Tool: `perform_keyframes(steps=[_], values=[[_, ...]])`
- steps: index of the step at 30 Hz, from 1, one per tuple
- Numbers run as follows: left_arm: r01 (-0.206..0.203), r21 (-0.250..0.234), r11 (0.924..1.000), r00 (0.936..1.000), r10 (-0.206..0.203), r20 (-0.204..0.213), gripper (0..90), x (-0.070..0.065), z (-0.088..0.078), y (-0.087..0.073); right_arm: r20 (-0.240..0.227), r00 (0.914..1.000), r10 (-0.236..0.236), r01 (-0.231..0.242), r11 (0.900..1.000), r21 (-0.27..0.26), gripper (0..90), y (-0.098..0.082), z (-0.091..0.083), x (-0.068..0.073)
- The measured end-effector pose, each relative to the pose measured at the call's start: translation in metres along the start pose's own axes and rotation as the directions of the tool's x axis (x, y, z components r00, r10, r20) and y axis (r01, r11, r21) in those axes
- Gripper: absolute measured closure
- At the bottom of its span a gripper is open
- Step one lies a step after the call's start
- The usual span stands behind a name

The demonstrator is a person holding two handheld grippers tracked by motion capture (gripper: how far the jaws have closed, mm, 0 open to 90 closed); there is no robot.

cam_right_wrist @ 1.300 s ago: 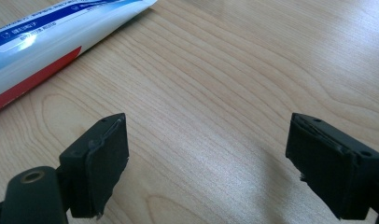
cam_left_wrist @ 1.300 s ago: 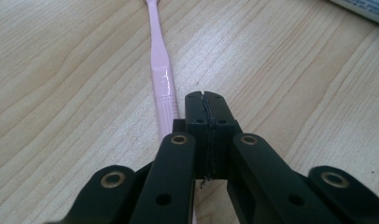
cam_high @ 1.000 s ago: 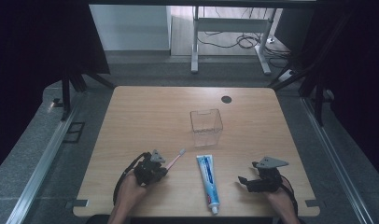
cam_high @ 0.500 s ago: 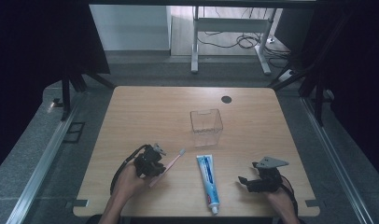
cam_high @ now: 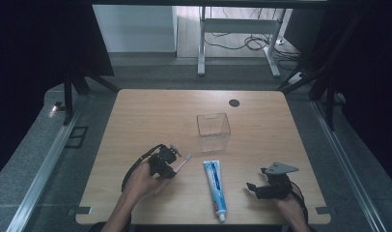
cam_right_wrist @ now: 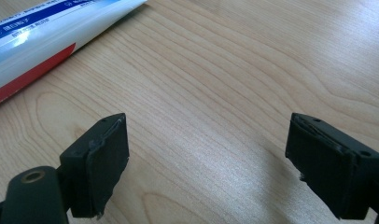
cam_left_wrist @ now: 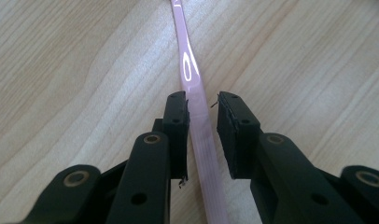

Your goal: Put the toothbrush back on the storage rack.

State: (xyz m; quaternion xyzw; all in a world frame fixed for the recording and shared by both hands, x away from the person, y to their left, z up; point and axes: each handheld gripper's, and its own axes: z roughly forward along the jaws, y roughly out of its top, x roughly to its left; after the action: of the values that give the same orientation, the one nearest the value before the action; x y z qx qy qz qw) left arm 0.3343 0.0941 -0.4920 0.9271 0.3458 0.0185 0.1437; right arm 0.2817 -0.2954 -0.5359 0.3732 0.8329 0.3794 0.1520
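Toothbrush between opening jaws, left gripper

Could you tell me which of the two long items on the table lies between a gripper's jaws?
The pink toothbrush, between the left gripper jaws, which have just been opening. The toothpaste tube lies apart.

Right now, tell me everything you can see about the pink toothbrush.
The toothbrush is slim, glossy pale pink plastic with a whitish bristle head pointing toward the clear box. It lies on the wooden table, left of the toothpaste tube. Its handle runs between the jaws of the left hand-held gripper, which have just been opening; a gap shows beside the handle.
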Motion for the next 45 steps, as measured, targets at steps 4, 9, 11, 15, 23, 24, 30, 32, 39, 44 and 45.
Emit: perform_keyframes(steps=[4,9,11,15,23,24,30,32,39,44,45], values=[[0.003,0.025,0.9997,1.0000,-0.003,-0.003,73.0,-0.001,0.003,0.005,0.004,1.0000,0.002,-0.002,1.000,-0.002,13.6,0.000,0.000,0.000],[0.028,0.066,0.9975,0.9996,-0.027,-0.007,73.1,0.000,0.009,0.010,0.002,1.0000,0.001,-0.001,1.000,-0.003,13.6,0.000,0.000,0.000],[0.033,0.071,0.9969,0.9994,-0.033,-0.007,73.3,0.000,0.011,0.011,0.002,1.0000,0.000,0.000,1.000,-0.003,13.6,0.000,0.000,0.000],[0.051,0.092,0.9945,0.9987,-0.050,-0.014,77.8,0.001,0.013,0.013,0.003,1.0000,0.003,-0.003,1.000,-0.004,13.6,0.000,-0.001,0.000],[0.056,0.085,0.9949,0.9984,-0.055,-0.008,78.8,0.000,0.010,0.014,0.006,1.0000,0.003,-0.003,1.000,-0.005,13.6,0.000,-0.001,-0.001],[0.056,0.085,0.9949,0.9984,-0.055,-0.008,78.8,0.000,0.010,0.014,0.006,1.0000,0.003,-0.003,1.000,-0.005,13.6,0.000,-0.001,-0.001],[0.055,0.052,0.9971,0.9985,-0.055,0.005,78.8,0.001,0.003,0.012,0.005,1.0000,0.003,-0.003,1.000,-0.005,13.6,0.000,-0.001,0.000],[0.057,0.038,0.9976,0.9983,-0.057,0.010,78.8,0.002,-0.001,0.011,0.005,1.0000,0.003,-0.003,1.000,-0.005,13.6,0.000,-0.001,0.000],[0.050,-0.019,0.9986,0.9983,-0.049,0.031,78.9,0.004,-0.015,0.009,0.007,1.0000,0.003,-0.003,1.000,-0.004,13.6,0.000,-0.001,0.000],[0.042,-0.062,0.9972,0.9987,-0.040,0.033,78.8,0.004,-0.026,0.009,0.006,1.0000,0.003,-0.003,1.000,-0.004,13.6,0.000,-0.001,-0.001],[0.044,-0.077,0.9961,0.9985,-0.041,0.037,78.8,0.004,-0.029,0.009,0.006,1.0000,0.003,-0.003,1.000,-0.004,13.6,0.000,-0.001,-0.001]])
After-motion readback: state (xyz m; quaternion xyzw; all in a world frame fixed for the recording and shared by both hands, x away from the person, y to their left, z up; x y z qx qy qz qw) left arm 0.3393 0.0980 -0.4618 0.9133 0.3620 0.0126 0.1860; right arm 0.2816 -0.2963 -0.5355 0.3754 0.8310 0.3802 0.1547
